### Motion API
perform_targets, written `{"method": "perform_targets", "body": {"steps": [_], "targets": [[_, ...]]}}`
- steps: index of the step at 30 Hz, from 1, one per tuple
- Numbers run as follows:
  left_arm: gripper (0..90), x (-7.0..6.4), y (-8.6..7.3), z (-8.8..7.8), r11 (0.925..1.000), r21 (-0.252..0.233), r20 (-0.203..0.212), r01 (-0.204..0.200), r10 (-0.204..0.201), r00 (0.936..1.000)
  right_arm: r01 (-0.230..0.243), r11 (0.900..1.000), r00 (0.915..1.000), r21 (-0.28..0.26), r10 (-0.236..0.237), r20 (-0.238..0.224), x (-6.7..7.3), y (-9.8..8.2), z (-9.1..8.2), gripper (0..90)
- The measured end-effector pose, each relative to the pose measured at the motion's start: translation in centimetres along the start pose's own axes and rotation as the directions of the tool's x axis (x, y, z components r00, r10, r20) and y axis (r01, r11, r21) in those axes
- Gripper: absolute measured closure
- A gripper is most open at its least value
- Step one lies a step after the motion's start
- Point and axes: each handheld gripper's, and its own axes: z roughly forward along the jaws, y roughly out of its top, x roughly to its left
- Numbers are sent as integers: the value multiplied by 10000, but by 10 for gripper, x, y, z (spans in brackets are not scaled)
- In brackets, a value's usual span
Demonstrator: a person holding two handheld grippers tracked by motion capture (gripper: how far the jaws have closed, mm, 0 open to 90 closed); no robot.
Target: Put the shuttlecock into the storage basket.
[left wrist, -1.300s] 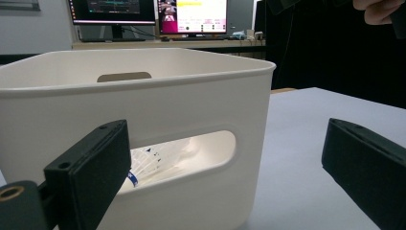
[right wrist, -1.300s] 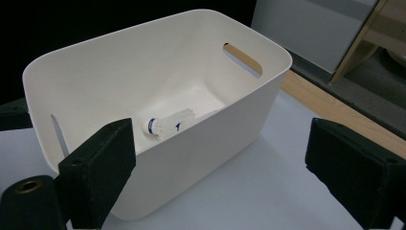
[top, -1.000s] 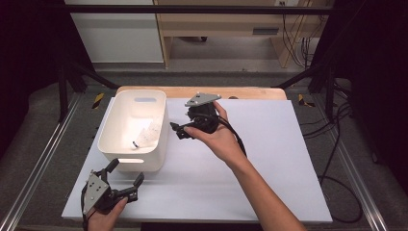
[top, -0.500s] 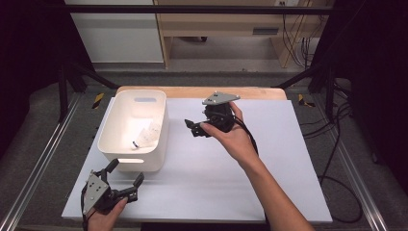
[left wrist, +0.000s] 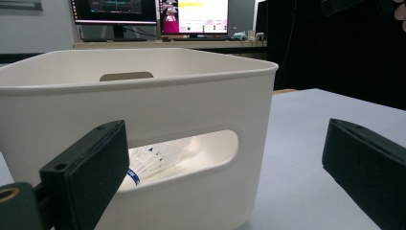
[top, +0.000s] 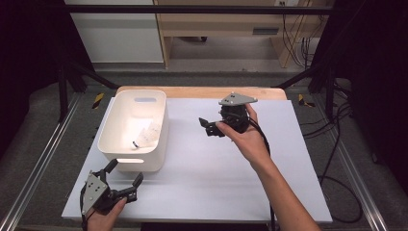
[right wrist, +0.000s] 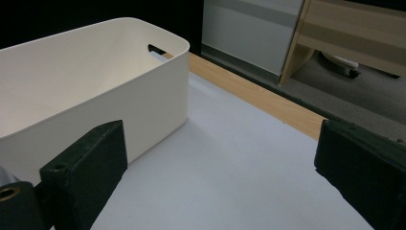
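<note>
Table (top: 231, 168): white sheet over wooden top, wood exposed along far edge. One white bin (top: 115, 139) stands on its left part.

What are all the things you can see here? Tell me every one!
Bin: one, white, with handle slots, on the left part of the table.
Shuttlecock: one, white with a blue band, lying inside the bin.
Table: one, white top with a wooden strip along the far edge.
Monitors: two, lit, on a desk behind the bin in the left gripper view.
Wooden furniture: one piece, light brown, on the floor beyond the table.
Cables: several, black, on the floor at the right.
Left gripper: one, black, jaws open, at the near left, pointing at the bin.
Right gripper: one, black, jaws open, held above the table's middle.
</note>
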Motion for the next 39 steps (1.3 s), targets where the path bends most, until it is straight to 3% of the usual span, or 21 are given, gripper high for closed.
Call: {"method": "perform_targets", "body": {"steps": [4, 8, 22, 39], "targets": [[23, 0, 0, 0, 10000, 0, 2, 12, -12, 10000, -89, 10000, 9998, 6, 89, 175, -7, -5, -7, 45], [22, 0, 0, 0, 10000, -8, 13, 23, -23, 10000, 113, 9998, 9992, -137, -107, 397, -15, -11, -15, 46], [22, -1, 0, 2, 10000, 25, -38, 29, -29, 10000, -300, 9991, 9961, -286, 322, 815, -42, -26, -43, 40], [19, 2, -1, -1, 10000, 48, -94, 33, -33, 10000, -563, 9945, 9914, -888, 662, 1126, -60, -62, -84, 38]]}}
